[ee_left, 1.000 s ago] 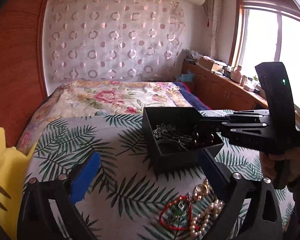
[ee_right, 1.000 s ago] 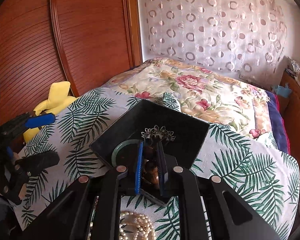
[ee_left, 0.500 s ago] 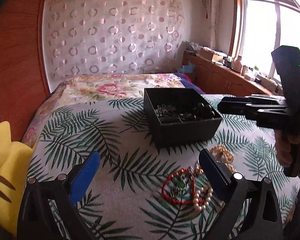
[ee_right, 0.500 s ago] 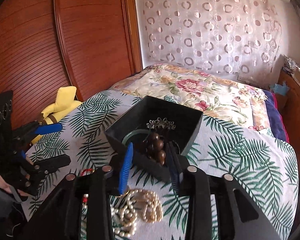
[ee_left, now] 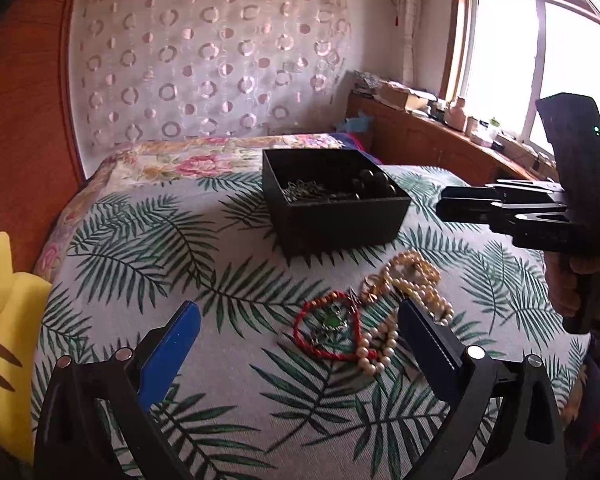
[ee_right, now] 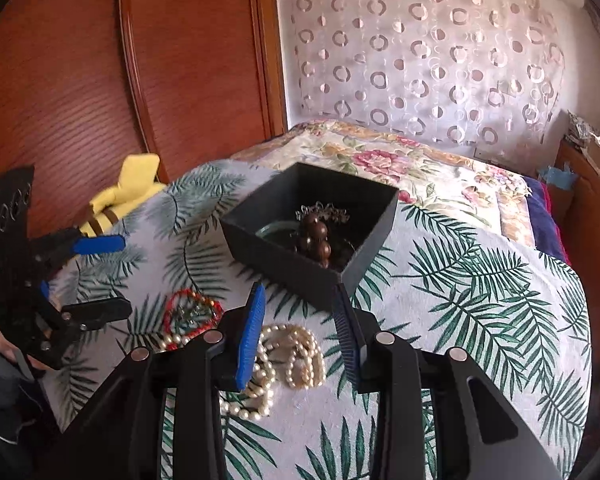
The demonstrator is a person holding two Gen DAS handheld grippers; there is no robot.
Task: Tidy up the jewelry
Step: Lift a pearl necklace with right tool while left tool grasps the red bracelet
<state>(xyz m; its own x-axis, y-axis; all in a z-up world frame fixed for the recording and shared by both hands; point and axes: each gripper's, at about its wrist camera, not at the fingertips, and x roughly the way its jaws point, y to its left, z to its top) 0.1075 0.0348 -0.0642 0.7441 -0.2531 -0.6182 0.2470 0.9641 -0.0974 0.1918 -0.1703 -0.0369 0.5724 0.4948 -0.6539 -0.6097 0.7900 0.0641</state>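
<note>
R gripper [ee_right: 300, 328] released, empty – pearl necklace [ee_right: 284, 360] below it, black box [ee_right: 312, 232] just ahead.

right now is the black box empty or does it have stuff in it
Not empty: the black box holds dark wooden beads, a green bangle and a metal chain piece.

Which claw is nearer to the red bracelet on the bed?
Left. The left claw is open with the red bracelet between its fingers; the right claw is off to the side, over the pearl necklace.
</note>
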